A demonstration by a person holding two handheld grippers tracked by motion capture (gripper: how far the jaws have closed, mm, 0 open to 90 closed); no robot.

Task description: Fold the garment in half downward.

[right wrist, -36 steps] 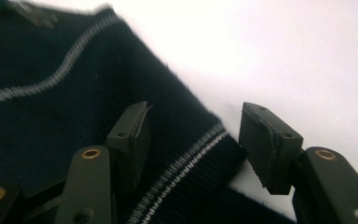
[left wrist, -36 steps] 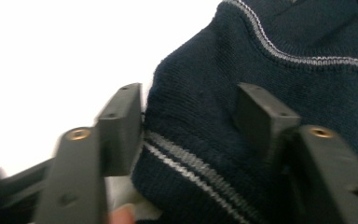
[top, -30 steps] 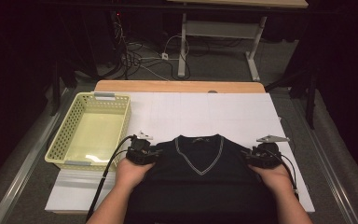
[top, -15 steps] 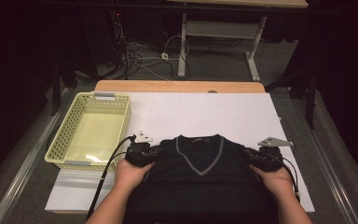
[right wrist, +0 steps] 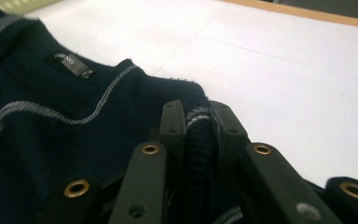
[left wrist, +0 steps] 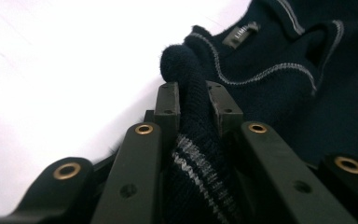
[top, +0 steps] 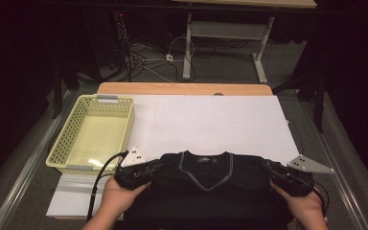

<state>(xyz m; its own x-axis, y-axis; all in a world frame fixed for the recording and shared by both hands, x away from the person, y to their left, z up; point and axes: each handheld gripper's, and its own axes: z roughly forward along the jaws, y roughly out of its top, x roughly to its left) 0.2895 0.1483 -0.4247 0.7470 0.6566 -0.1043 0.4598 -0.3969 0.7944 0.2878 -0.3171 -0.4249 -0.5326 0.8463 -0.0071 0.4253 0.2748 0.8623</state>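
The dark navy knitted V-neck sweater lies at the table's six o'clock edge — soft, floppy, light. The left gripper and right gripper pinch its shoulders — good places to hold.

Both grippers' jaws have just been closing, and each now pinches a fold of the sweater. The left gripper and right gripper have since spread toward 9 and 3 o'clock, drawing the sweater's shoulders wider across the counter.
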